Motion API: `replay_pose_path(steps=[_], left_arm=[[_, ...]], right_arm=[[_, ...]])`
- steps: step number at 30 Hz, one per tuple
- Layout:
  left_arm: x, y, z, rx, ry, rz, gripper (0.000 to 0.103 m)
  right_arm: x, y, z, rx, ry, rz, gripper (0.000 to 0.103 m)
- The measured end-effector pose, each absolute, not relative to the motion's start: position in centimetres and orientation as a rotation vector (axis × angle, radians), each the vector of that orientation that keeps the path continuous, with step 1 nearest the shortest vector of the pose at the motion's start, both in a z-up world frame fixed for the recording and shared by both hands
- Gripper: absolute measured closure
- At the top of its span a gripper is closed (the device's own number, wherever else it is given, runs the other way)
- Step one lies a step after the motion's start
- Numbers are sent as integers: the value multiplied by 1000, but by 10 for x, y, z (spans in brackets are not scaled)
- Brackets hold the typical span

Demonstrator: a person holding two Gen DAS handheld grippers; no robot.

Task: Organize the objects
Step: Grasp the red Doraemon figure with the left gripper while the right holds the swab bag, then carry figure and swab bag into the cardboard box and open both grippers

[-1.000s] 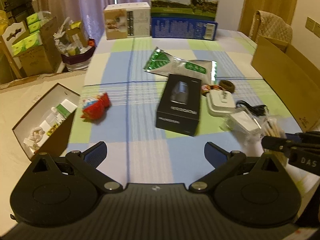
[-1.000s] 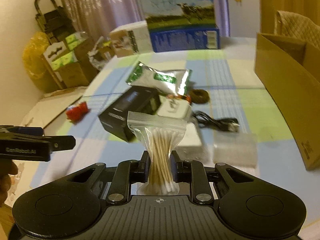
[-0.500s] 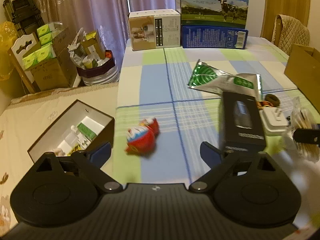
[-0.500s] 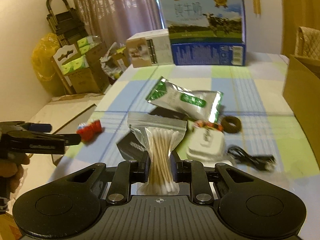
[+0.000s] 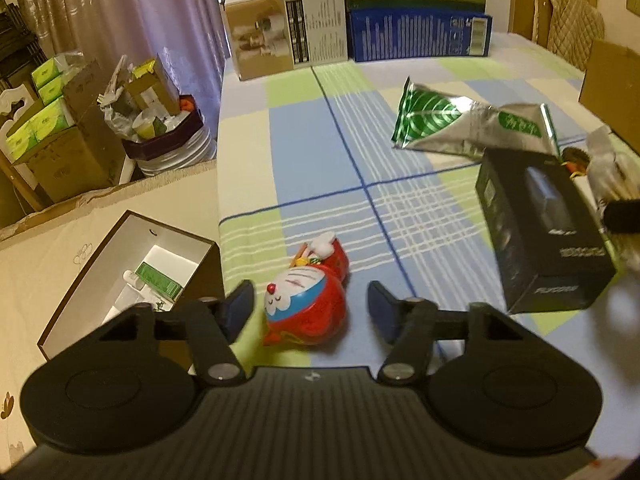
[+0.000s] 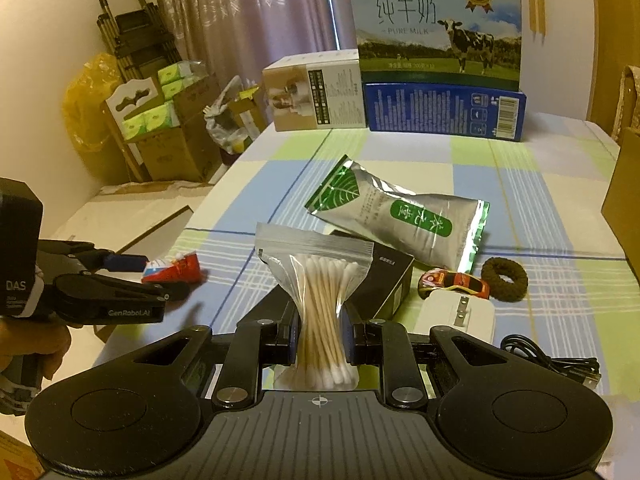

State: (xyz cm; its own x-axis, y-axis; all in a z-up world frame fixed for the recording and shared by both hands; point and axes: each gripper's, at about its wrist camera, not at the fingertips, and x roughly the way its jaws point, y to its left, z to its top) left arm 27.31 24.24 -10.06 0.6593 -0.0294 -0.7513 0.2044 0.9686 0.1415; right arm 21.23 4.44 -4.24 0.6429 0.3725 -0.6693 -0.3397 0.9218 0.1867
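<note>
Checked tablecloth (image 5: 320, 152) under left claw (image 5: 310, 306) gaping, right claw (image 6: 320, 334) pinching swab bag (image 6: 320, 292).

The table (image 6: 532, 208) wears a checked cloth of blue, green and cream, and at its twelve o'clock end a tall milk carton box (image 6: 436, 52) stands just beside a smaller printed box (image 6: 316, 94). Toward the middle lies a silver-and-green foil pouch (image 6: 396, 216), with a black box (image 5: 544, 228) near it at about five o'clock. Around three o'clock sit a toy car (image 6: 454, 280), a dark hair tie (image 6: 504, 278), a white plug (image 6: 456, 314) and a black cable (image 6: 552, 362), while a red cartoon toy (image 5: 308, 296) lies alone near nine o'clock.
</note>
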Motion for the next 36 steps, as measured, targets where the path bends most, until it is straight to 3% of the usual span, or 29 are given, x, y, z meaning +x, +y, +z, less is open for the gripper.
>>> replay_pose_path(steps=[1,2,13,25,36], left_arm=[[274,243,-102,228,847,-129,61],[275,244,-104,229,852,-131,62],[249,229,-86,143,890,-85,63],[214,184,-26,102,854,-102,64],[201,44,54,117,750,-325,63]], right_arm=[[214,45,-44,45,776,405,85],[214,45,-45,46,778,403,85],[205,28,-42,50,785,375,85],[174,-24,-6,81,747,336,85],[154,-132,60,138,625,198,85]])
